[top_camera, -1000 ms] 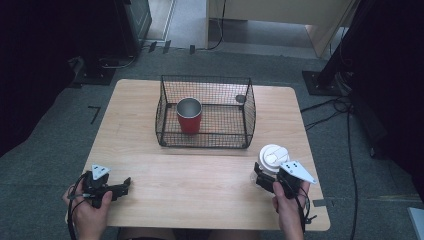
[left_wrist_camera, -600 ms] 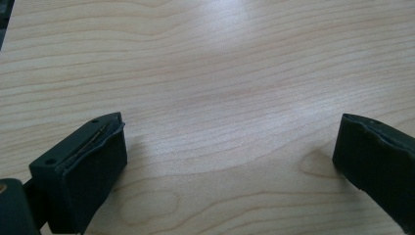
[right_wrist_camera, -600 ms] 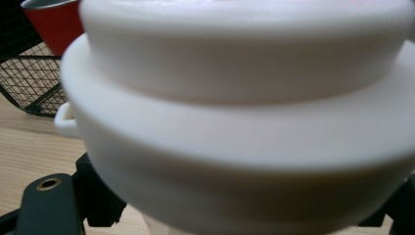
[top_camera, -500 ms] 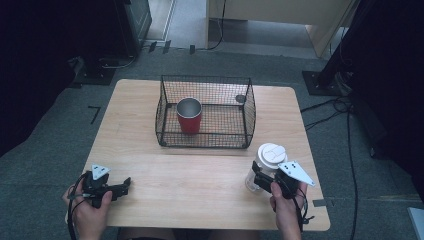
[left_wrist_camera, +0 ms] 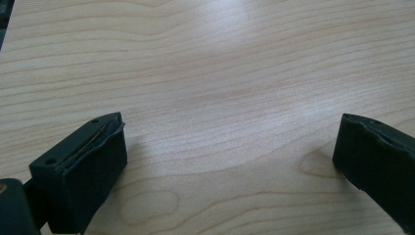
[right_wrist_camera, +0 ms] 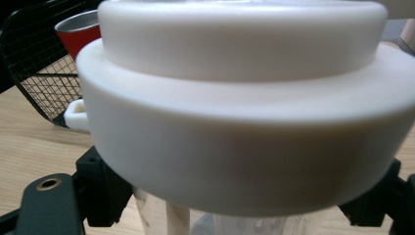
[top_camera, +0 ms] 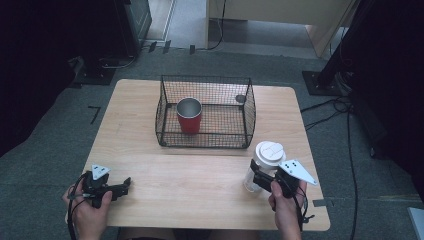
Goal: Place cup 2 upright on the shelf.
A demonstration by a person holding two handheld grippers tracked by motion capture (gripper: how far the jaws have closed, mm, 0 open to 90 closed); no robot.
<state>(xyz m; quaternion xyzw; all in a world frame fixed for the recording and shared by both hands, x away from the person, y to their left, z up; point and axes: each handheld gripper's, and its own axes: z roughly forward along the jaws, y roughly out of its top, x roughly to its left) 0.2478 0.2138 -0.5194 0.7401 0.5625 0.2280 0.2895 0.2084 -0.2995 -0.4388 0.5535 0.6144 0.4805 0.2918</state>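
**Bottle gripped and shifted left, ready for lifting**

High view: compared with a second ago, white-lidded bottle [top_camera: 264,165] now sits slightly further left and lower in the frame, at lower right, between the jaws of the right hand-held gripper [top_camera: 260,179]. Looks clamped on the clear body below the lid. Judged as grasp made and carry just starting, probably toward the wire basket [top_camera: 205,112] at upper centre, where a red cup [top_camera: 189,115] already stands. Left hand-held gripper [top_camera: 122,186] unchanged at lower left of the table [top_camera: 200,175], jaws apart, holding nothing. Small dark thing at the basket's far right corner too small to identify.

Left gripper view: two black jaws wide apart at lower left and lower right, bare wood between them.

Right gripper view: white lid [right_wrist_camera: 244,98] crowds the frame; jaws visible low at both edges, pressed beside the clear body. Bottle base cut off, so contact with the table cannot be told. Basket and red cup [right_wrist_camera: 78,32] glimpsed upper left.
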